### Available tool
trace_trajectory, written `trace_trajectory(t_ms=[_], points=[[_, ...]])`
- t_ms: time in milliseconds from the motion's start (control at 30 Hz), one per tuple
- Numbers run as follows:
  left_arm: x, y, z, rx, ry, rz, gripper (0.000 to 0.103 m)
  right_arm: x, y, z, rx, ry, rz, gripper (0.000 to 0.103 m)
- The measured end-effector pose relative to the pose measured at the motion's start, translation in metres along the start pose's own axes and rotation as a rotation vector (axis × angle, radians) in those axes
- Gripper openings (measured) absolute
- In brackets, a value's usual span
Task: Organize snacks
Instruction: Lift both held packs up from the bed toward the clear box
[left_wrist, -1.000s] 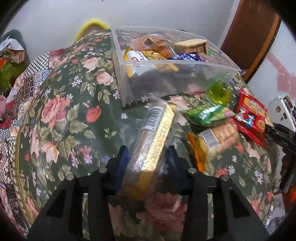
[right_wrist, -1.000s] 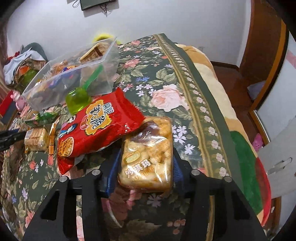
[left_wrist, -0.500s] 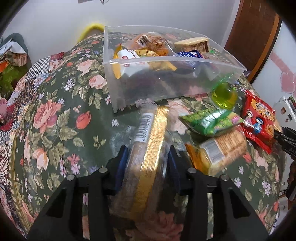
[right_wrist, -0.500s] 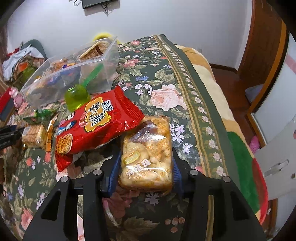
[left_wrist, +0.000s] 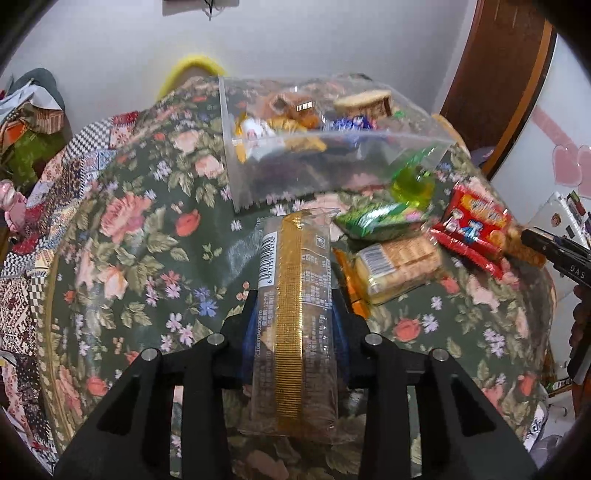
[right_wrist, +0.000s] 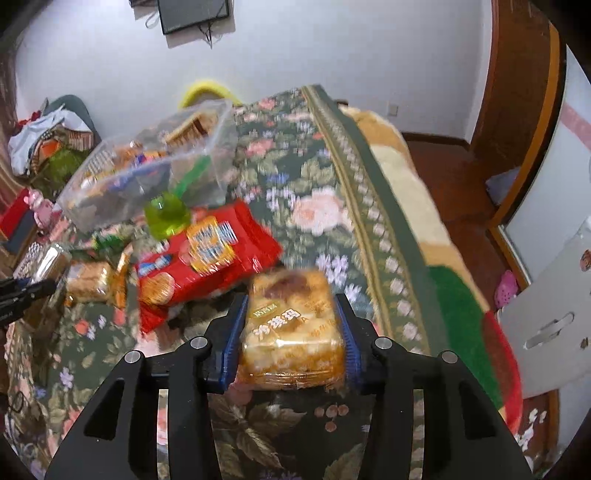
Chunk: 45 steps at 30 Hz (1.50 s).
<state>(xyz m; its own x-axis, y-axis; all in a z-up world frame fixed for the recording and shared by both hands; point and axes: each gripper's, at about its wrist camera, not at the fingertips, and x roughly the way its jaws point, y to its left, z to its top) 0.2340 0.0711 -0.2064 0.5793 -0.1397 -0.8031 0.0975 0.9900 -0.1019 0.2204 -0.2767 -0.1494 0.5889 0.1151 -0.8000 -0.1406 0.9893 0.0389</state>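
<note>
Floral bedspread (left_wrist: 122, 236): one clear bin (left_wrist: 332, 162), perhaps six loose snacks.

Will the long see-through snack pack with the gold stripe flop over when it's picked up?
Probably not much: the long clear gold-striped snack pack sticks out straight from the left tool. Its shiny wrapper looks slippery, so it might slide.

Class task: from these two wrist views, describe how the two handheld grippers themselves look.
Both the left gripper and the right gripper have matte black, open-framed forked bodies with round silver bolt heads. Their fingers carry blue ribbed pads. No cables or sleeves show.
</note>
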Motion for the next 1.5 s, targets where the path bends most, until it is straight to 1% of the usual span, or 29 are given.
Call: trace_trajectory(t_ms=[200, 400, 433, 467, 500, 533, 567, 633, 667, 700, 733, 767, 800, 900, 967, 1033, 1100, 1200, 1267, 1367, 1500], points=[[-0.031, -0.009, 0.015, 0.019, -0.069, 0.0, 0.035, -0.017, 0.012, 0.013, -0.035, -0.061, 0.011, 0.04], [-0.048, -0.01, 0.032, 0.015, -0.13, 0.003, 0.035, -0.02, 0.028, 0.023, -0.075, -0.093, 0.04, 0.037], [-0.05, -0.01, 0.034, 0.01, -0.137, 0.0, 0.035, -0.019, 0.029, 0.024, -0.075, -0.093, 0.045, 0.031], [-0.051, -0.01, 0.036, 0.007, -0.142, -0.006, 0.035, -0.017, 0.03, 0.024, -0.08, -0.084, 0.057, 0.02], [-0.051, -0.01, 0.037, 0.005, -0.144, -0.008, 0.035, -0.014, 0.031, 0.023, -0.087, -0.062, 0.064, 0.005], [-0.05, -0.011, 0.037, 0.003, -0.144, -0.009, 0.035, -0.011, 0.031, 0.022, -0.094, -0.039, 0.077, 0.006], [-0.05, -0.011, 0.037, 0.003, -0.142, -0.01, 0.035, -0.009, 0.031, 0.018, -0.098, -0.024, 0.071, 0.006], [-0.047, -0.012, 0.035, 0.005, -0.135, -0.008, 0.035, -0.006, 0.029, 0.01, -0.1, 0.01, 0.057, 0.011], [-0.046, -0.013, 0.034, 0.006, -0.131, -0.01, 0.035, -0.005, 0.027, 0.005, -0.098, 0.028, 0.064, 0.014], [-0.045, -0.013, 0.032, 0.006, -0.125, -0.013, 0.035, -0.004, 0.024, 0.002, -0.089, 0.039, 0.064, 0.021], [-0.044, -0.013, 0.031, 0.004, -0.121, -0.013, 0.035, -0.004, 0.02, 0.0, -0.073, 0.047, 0.059, 0.032], [-0.043, -0.013, 0.029, 0.002, -0.117, -0.012, 0.035, -0.005, 0.016, -0.003, -0.053, 0.05, 0.064, 0.038], [-0.042, -0.012, 0.028, -0.001, -0.112, -0.012, 0.035, -0.007, 0.011, -0.006, -0.033, 0.051, 0.079, 0.048], [-0.043, -0.011, 0.025, -0.009, -0.109, -0.01, 0.035, -0.012, 0.01, -0.011, -0.029, 0.059, 0.103, 0.051], [-0.045, -0.009, 0.022, -0.015, -0.108, -0.007, 0.035, -0.015, 0.015, -0.013, -0.044, 0.054, 0.11, 0.058], [-0.047, -0.008, 0.02, -0.022, -0.108, -0.006, 0.035, -0.015, 0.022, -0.013, -0.054, 0.043, 0.128, 0.076], [-0.049, -0.006, 0.018, -0.028, -0.107, -0.004, 0.035, -0.013, 0.031, -0.013, -0.068, 0.044, 0.16, 0.086], [-0.054, -0.004, 0.014, -0.033, -0.107, 0.003, 0.035, 0.001, 0.047, -0.012, -0.112, 0.075, 0.19, 0.088], [-0.056, -0.003, 0.012, -0.036, -0.108, 0.009, 0.035, 0.012, 0.055, -0.011, -0.127, 0.091, 0.189, 0.088], [-0.06, -0.001, 0.011, -0.041, -0.109, 0.011, 0.035, 0.028, 0.064, -0.009, -0.127, 0.123, 0.179, 0.088], [-0.064, -0.001, 0.01, -0.04, -0.115, 0.013, 0.035, 0.042, 0.064, -0.008, -0.103, 0.152, 0.172, 0.087]])
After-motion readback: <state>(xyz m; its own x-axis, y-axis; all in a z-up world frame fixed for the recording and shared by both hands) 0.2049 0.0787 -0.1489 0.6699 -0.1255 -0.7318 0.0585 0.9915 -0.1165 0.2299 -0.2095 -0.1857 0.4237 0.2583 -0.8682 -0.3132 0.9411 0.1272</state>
